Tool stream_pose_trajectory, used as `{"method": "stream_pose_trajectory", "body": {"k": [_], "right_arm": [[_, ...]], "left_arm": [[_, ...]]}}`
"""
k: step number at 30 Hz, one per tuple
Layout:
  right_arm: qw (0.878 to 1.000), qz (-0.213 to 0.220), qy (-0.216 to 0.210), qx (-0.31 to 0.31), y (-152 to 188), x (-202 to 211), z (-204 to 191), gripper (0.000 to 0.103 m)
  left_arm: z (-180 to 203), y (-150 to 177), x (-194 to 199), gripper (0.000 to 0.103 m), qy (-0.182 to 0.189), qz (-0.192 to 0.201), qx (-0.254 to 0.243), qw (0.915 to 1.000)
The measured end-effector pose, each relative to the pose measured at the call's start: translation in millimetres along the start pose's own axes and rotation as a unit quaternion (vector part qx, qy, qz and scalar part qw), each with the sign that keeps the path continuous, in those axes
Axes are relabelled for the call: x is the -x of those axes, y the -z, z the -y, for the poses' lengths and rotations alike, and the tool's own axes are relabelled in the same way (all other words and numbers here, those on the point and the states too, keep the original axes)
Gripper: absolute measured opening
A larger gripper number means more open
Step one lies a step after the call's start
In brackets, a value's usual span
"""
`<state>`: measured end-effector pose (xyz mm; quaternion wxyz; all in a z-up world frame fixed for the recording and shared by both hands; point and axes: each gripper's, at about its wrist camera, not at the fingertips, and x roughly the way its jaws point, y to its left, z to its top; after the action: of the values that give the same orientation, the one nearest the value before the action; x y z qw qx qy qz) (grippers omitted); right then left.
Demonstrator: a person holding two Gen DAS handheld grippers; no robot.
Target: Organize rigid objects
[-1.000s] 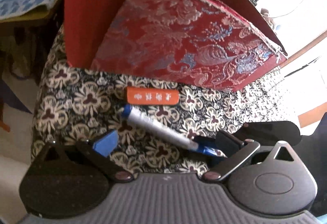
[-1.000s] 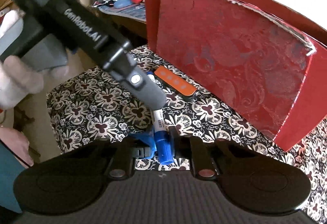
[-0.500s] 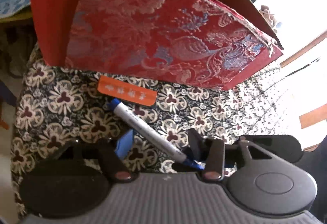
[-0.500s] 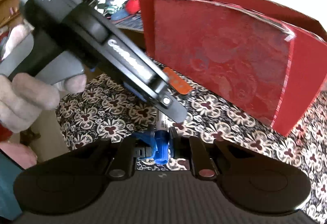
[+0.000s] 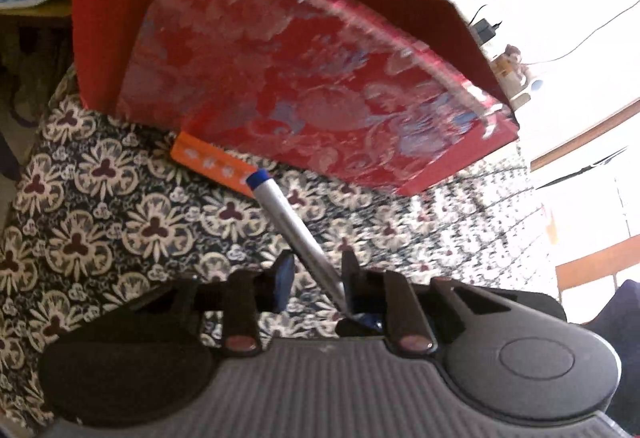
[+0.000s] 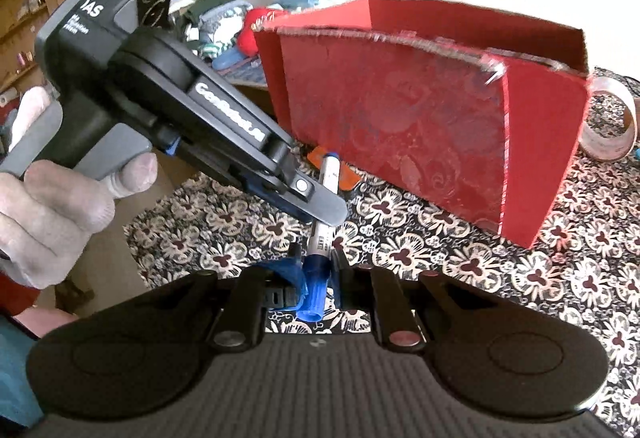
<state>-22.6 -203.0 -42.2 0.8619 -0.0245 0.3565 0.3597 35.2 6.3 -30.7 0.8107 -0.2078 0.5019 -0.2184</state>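
Blue-capped at both ends, the white cylindrical marker pen (image 5: 294, 228) now hangs clear of the floral black-and-cream cloth (image 5: 120, 222), where a second ago it lay flat on the pattern just in front of the small flat orange tag with pale characters (image 5: 208, 166). Back then the left gripper (image 5: 316, 270) stood wide apart on either side of the pen; it has since drawn nearly together, with the barrel between its fingers, though the blur makes it hard to say whether both pads press on it, since only the one on the right of the picture clearly meets the pen. The right gripper (image 6: 316, 262) is clamped on the cap end of the pen (image 6: 320, 250), as it was before, its blue pad (image 6: 292, 274) against the dark blue collar. From the right wrist view the pen runs away from the camera, its printed white barrel passing under the left tool's grey finger (image 6: 324, 206), and its far tip sits over the orange tag (image 6: 348, 178) near the foot of the tall red cardboard box faced with brocade fabric (image 6: 400, 130). A person's hand (image 6: 60, 206) grips the left tool's grey handle. Both views have tilted since the earlier frames, and the red box (image 5: 304, 78) looms closer in the left wrist view, with the tag now partly tucked under its lower edge.
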Motion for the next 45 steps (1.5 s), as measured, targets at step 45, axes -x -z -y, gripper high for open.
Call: {"method": "stream_pose_trajectory", "body": {"k": [45], "right_arm": [[0.993,-0.096,-0.051,-0.051,-173.3,-106.3,80.6,0.0]], "left_arm": [[-22.5,-158.3,-3.2,0.011,-0.119,0.07,-0.121,0.983]]}}
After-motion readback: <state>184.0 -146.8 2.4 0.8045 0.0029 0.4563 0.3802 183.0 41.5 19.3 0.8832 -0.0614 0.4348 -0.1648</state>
